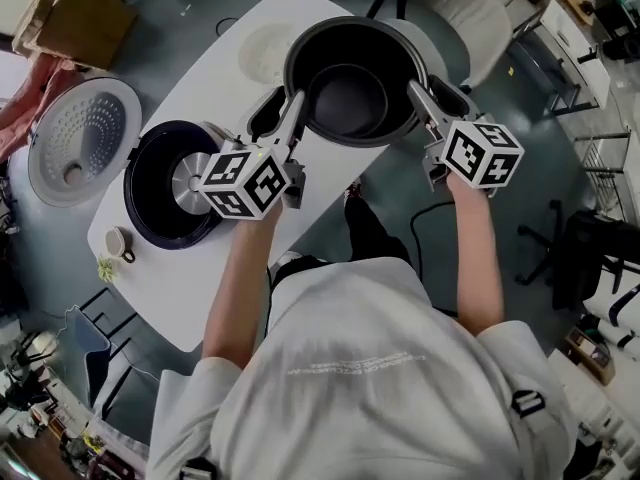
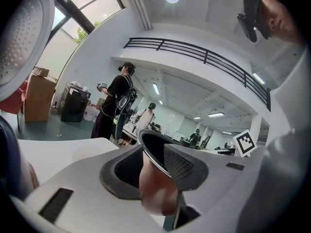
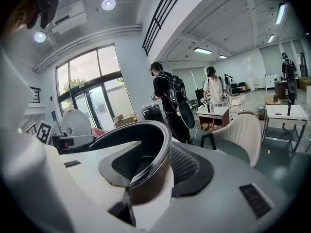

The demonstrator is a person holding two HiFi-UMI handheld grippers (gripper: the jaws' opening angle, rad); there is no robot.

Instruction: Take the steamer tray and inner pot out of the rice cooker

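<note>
Above the white table [image 1: 215, 78], beside the open rice cooker [image 1: 165, 183], the inner pot [image 1: 350, 93] hangs clear of its housing, with the left gripper [image 1: 295, 108] and right gripper [image 1: 420, 96] each clamped on opposite sides of its rim. Dark, empty and silver-lipped, it likely needs lowering level, then both grips released together.

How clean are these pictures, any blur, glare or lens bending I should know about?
Head view: evenly lit and sharp, the inner pot showing only a soft sheen. Left gripper view: strong fisheye bends the railing, the corners go black, and the pot wall nearest the lens blurs. Right gripper view: same bending, the windows wash out, the pot rim is fairly sharp.
</note>
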